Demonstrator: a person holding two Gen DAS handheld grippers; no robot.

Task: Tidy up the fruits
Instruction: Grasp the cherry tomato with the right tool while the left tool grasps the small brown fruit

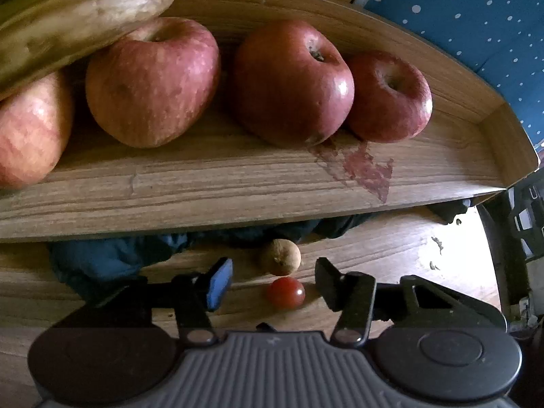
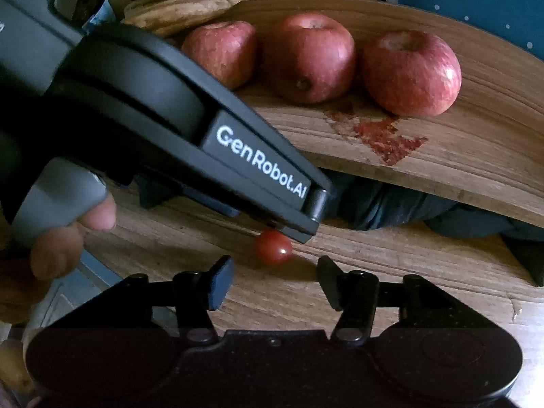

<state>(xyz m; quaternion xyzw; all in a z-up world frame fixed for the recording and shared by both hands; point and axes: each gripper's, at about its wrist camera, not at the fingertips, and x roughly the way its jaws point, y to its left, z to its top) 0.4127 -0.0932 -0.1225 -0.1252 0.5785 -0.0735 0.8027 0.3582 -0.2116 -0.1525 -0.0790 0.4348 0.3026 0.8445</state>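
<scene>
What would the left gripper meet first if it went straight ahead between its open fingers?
Probably the small red cherry tomato, lying on the wooden table between the open left gripper fingers; the small brown wrinkled fruit sits just beyond it.

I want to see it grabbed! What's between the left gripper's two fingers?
A cherry tomato sits untouched on the wooden table between the open left gripper, in the left wrist view.

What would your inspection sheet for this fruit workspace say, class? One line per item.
Surface: wooden table, grain visible.
Job's things: cherry tomato between the left tongs; red apples and bananas on the wooden tray.
Clutter: brown shrivelled fruit; red stain on tray.
Grippers: left tongs open; right tongs open, empty.
Cables: nothing seen.
Surroundings: dotted blue cloth.
</scene>
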